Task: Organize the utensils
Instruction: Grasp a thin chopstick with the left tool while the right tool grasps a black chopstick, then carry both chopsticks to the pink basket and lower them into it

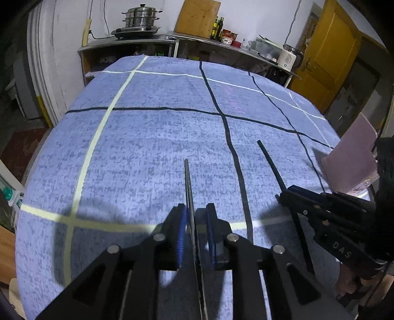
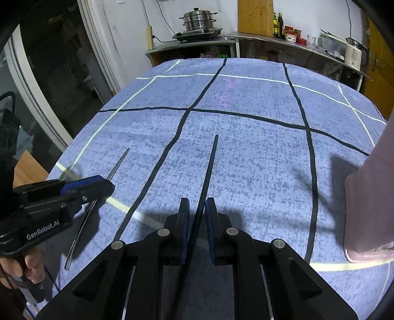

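A thin grey metal chopstick (image 1: 188,182) runs between the blue pads of my left gripper (image 1: 195,209). A gap shows on its right side, so the jaws stand slightly apart and do not clamp it. From the right wrist view that chopstick (image 2: 118,162) slants low over the blue cloth beside the left gripper (image 2: 106,184). My right gripper (image 2: 197,204) is shut on a black chopstick (image 2: 210,167), which points forward over the table. In the left wrist view the right gripper (image 1: 283,197) and its black chopstick (image 1: 270,162) sit to the right.
The table wears a blue cloth (image 1: 152,147) with black and cream lines. A pink container (image 2: 369,197) stands at the right edge, also seen as the pink container (image 1: 349,157). Behind are a metal counter (image 1: 128,45) with a steamer pot (image 1: 141,17), bottles and a kettle, and a yellow door (image 1: 327,51).
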The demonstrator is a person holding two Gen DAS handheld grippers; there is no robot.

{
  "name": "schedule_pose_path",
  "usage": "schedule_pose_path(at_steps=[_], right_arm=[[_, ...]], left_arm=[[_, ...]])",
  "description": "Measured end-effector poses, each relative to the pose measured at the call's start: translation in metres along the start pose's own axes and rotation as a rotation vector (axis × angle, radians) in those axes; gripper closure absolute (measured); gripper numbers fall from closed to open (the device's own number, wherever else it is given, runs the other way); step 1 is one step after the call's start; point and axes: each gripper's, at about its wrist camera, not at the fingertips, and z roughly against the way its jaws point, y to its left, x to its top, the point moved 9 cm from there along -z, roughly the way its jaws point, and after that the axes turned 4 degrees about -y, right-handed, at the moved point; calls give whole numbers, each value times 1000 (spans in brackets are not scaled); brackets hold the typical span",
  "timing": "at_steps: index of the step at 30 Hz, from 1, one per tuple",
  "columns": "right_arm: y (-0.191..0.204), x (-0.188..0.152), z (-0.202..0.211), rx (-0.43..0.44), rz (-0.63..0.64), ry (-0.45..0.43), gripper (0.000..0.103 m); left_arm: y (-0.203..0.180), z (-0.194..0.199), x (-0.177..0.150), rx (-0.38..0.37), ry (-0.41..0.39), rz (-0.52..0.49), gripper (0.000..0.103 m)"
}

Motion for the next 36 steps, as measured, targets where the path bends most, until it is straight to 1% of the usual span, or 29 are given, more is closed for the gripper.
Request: schedule_pose_path(at_steps=[3,6,8,9,11,13,15,17,20,26,36], right_arm=[[3,3,-4,-21,20,5,90],[1,4,-5,-21,6,1,90],[0,5,-6,-18,-7,-1,92],[0,5,-6,-23,-5,-1,95],[0,6,-6,-32,7,-2,95],[0,6,-6,-28,-1,2,96],[0,6,-5,-15,-10,4,97],[1,7,0,-9,-16,-8,97],[2,12,14,7,-26,-40,98],[14,26,52,31,-6,-117,98],[19,40,123,44,-12,-246,98]], left_arm=[[-1,-5,4,20,1,-23,86],[-1,-9,9,40,-4,-36,86],[-1,-10,9,53,-10,-50,93],[-1,-10,9,63,-12,-56,94],[0,-10,10,71,-13,-58,96],[1,-10,11,69,-11,-50,97],[1,-8,11,52,-15,-37,98],[0,-2,12,42,-32,-33,98],[-3,12,15,23,-59,-23,98],[-17,47,23,-15,-116,-42,98],[-38,103,42,-70,-206,-63,98]])
